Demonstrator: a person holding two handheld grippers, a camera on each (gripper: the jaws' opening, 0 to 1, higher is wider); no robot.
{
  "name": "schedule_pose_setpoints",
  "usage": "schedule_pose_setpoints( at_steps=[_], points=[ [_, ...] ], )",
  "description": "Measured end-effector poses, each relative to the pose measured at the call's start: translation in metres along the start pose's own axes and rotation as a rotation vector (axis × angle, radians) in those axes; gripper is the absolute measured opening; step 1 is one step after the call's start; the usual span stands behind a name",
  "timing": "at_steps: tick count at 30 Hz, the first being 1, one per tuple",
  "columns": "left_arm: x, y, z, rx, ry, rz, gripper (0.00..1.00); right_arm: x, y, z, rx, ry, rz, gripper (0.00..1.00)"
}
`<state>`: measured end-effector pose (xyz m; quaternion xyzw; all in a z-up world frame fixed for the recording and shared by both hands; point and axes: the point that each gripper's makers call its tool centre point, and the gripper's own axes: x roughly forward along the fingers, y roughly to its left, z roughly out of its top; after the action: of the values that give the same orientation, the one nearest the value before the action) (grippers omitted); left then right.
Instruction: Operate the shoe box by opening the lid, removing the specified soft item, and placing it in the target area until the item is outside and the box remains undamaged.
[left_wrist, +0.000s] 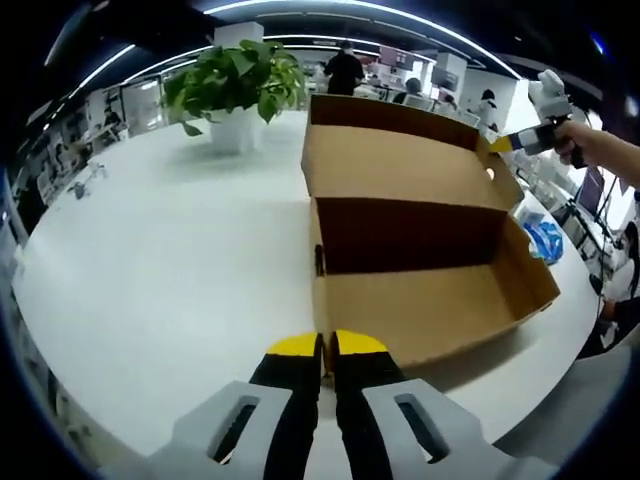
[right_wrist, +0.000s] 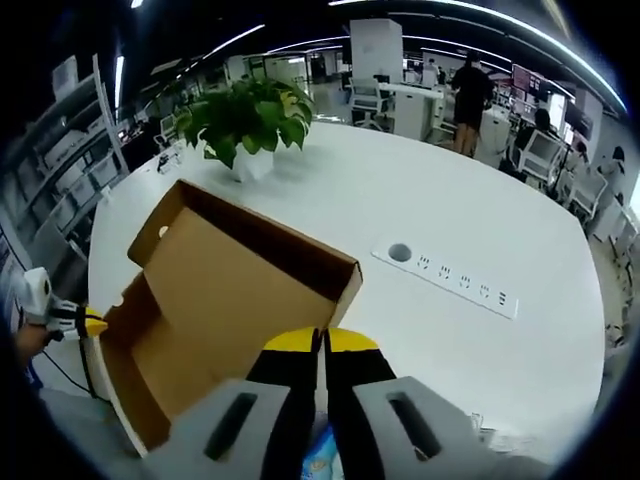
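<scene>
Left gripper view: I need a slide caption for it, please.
Left gripper pinches the open shoe box's front wall on the white table.

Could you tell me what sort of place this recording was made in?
Probably an open-plan office: a large white table with a built-in socket strip, a potted plant, rows of desks with chairs, and long ceiling lights.
</scene>
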<state>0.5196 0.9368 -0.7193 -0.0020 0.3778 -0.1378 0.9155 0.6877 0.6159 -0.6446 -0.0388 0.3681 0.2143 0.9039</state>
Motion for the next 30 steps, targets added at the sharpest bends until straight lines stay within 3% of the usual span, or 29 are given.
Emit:
schedule_pose_setpoints(
  at_steps=[15,30],
  points=[
    [-0.001,-0.002,0.000,0.009,-0.006,-0.006,0.00,-0.030,0.013,0.003,0.049,-0.111,-0.020,0.00],
    [-0.002,-0.002,0.000,0.010,-0.018,-0.011,0.00,-0.060,0.032,-0.006,0.101,-0.195,-0.012,0.00]
  ],
)
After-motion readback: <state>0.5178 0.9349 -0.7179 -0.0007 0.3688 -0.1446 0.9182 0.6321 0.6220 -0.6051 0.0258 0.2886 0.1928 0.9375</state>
